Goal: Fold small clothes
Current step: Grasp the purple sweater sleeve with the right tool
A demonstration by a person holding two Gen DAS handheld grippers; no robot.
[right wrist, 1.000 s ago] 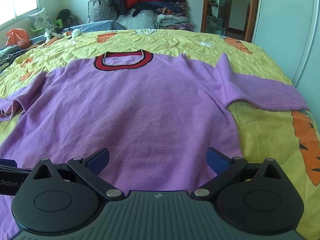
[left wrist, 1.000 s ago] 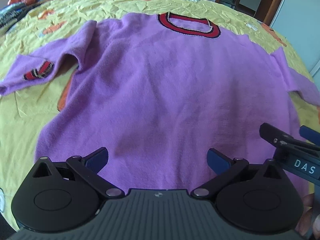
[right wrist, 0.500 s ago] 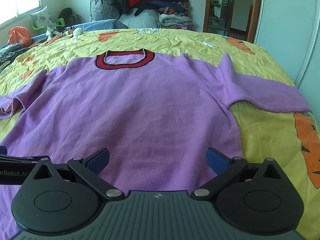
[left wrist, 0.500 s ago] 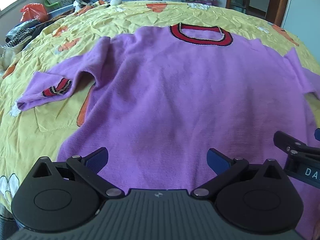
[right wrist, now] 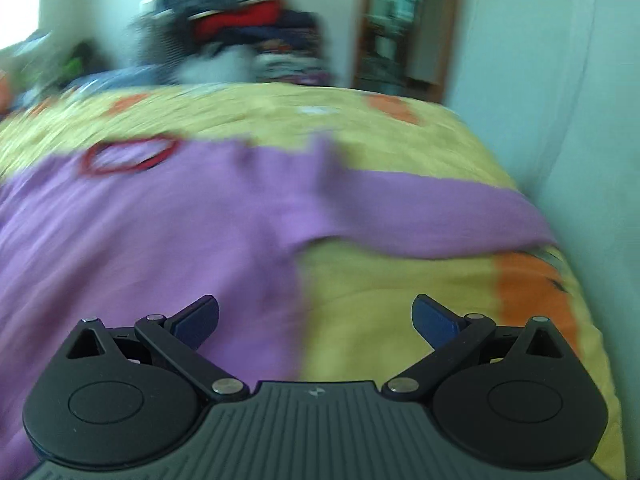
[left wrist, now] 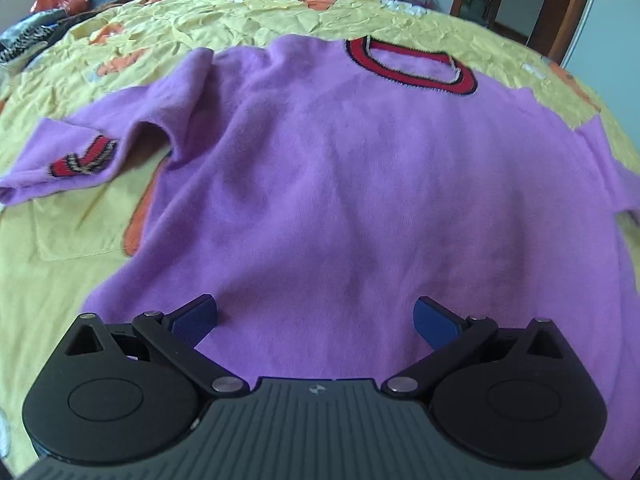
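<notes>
- Hovering over the fuzzy purple knit sweater with the red-and-black collar (left wrist: 360, 184), spread flat on the yellow bedspread with orange carrot prints (left wrist: 72, 240); its long axis runs from the hem at 6 o'clock to the neckline at 12.
- Left gripper (left wrist: 316, 320) sits above the hem, both blue pads spread wide, holding nothing, fabric just below.
- Left sleeve with the red stripe patch (left wrist: 76, 156) lies out at 10 o'clock, my nearer reach.
- Right gripper (right wrist: 316, 320) straddles the sweater's side edge, released and empty; picture blurred.
- Right sleeve (right wrist: 432, 220) stretches toward 1 o'clock, likely that side's first fold.
</notes>
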